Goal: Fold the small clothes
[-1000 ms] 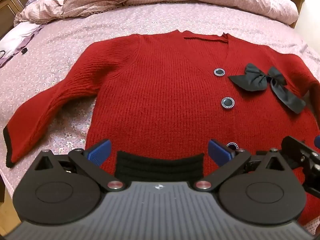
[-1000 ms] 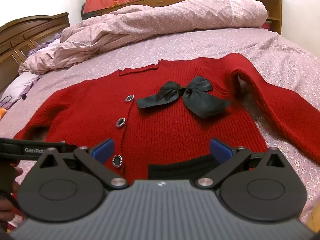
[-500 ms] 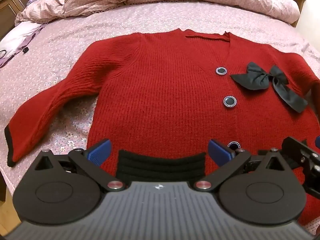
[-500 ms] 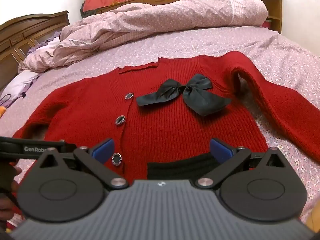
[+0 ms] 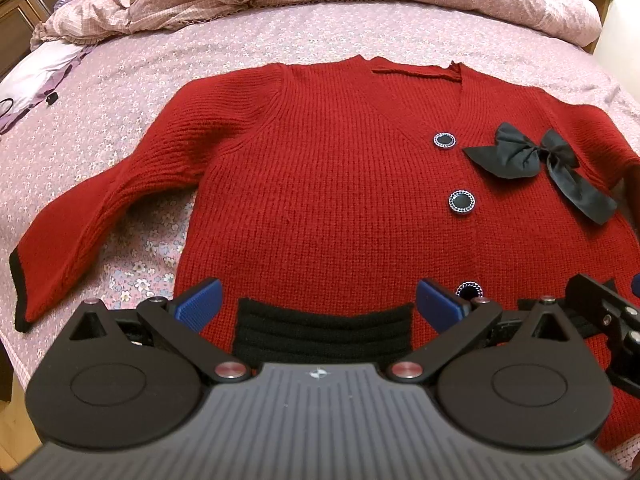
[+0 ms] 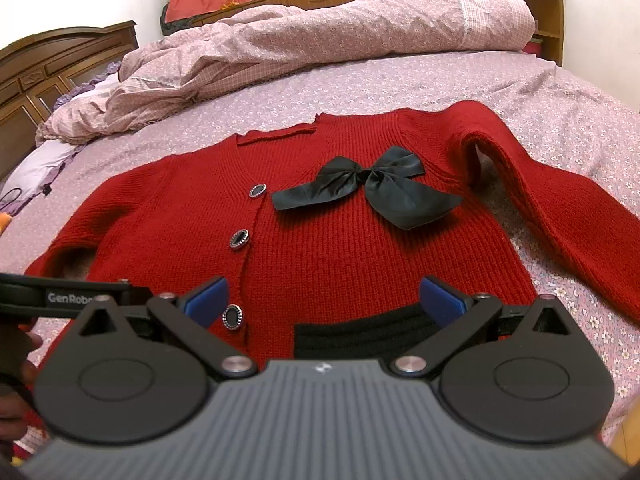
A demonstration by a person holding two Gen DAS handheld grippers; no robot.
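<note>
Red cardigan (image 5: 332, 184) lies spread flat, buttoned, on the bed (image 5: 120, 92), sleeves out to each side. Left tool (image 5: 318, 306) and right tool (image 6: 324, 300) hover wide-spread over its black hem (image 5: 324, 330).

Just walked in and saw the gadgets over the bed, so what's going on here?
A person holds a gripper in each hand over a red cardigan spread flat, front up, on the bed. The left gripper and right gripper are both open near the black hem, holding nothing. Both sleeves lie out to the sides; no fold is made yet.
</note>
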